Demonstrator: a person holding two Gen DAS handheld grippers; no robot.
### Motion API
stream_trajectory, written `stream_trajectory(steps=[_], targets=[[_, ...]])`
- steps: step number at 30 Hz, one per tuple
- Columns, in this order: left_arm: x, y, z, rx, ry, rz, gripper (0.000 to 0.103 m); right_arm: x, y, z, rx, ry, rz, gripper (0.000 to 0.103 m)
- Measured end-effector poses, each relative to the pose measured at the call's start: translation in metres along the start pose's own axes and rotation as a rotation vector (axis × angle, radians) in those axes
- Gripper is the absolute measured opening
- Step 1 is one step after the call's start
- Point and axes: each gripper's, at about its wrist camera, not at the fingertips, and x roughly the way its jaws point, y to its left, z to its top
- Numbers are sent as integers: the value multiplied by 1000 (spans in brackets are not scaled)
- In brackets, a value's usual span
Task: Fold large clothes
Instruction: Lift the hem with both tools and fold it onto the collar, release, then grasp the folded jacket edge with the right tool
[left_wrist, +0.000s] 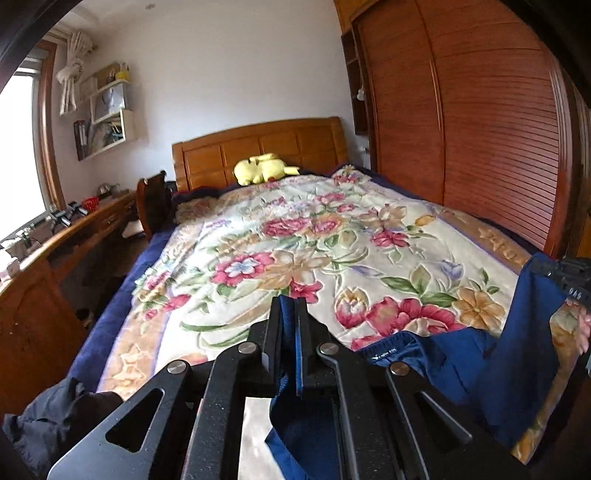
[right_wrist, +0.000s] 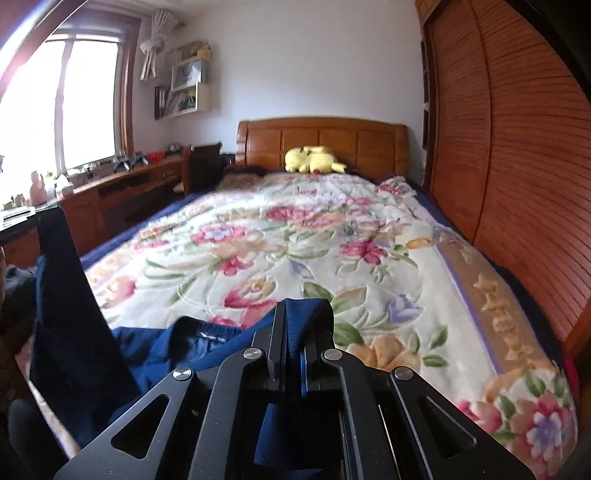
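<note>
The left gripper is clamped shut on a fold of the dark navy-blue knit garment, and the right gripper is likewise pinched closed on another part of the same cloth — each jaw pair shows blue fabric squeezed between its black fingers. Holding it at two separated points looks meant to keep the cloth spread between the hands so it can be laid out flat before any fold.

The garment hangs and drapes at the near end of the bed, over the cream floral quilt, its slack middle sagging onto the quilt with a small white label showing near what seems a neckline or waistband. From the left wrist view one edge rises steeply toward the other gripper at the right border, so the stretched span runs roughly across the bed's width, not along its length. Which garment it is I cannot tell for certain.

Beyond, a yellow plush toy rests by the wooden headboard — well apart from the work.
</note>
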Motion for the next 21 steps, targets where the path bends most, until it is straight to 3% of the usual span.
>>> stream_trajectory(steps=[2, 5, 6, 9, 13, 17, 21], targets=[[12, -3, -6, 2, 23, -28, 5, 25, 5, -9, -25, 57, -19, 11], [20, -9, -22, 7, 30, -47, 11, 45, 15, -20, -45, 104, -29, 27], [21, -11, -24, 12, 31, -49, 15, 48, 17, -25, -46, 111, -37, 37], [18, -16, -35, 9, 41, -75, 30, 57, 24, -30, -55, 141, -42, 48], [4, -19, -54, -15, 51, -105, 35, 68, 31, -27, -99, 140, -51, 57], [-7, -18, -82, -68, 62, -125, 70, 63, 35, -30, -142, 137, -49, 64], [-12, -13, -107, -108, 64, -128, 75, 59, 42, -35, -140, 143, -8, 66]])
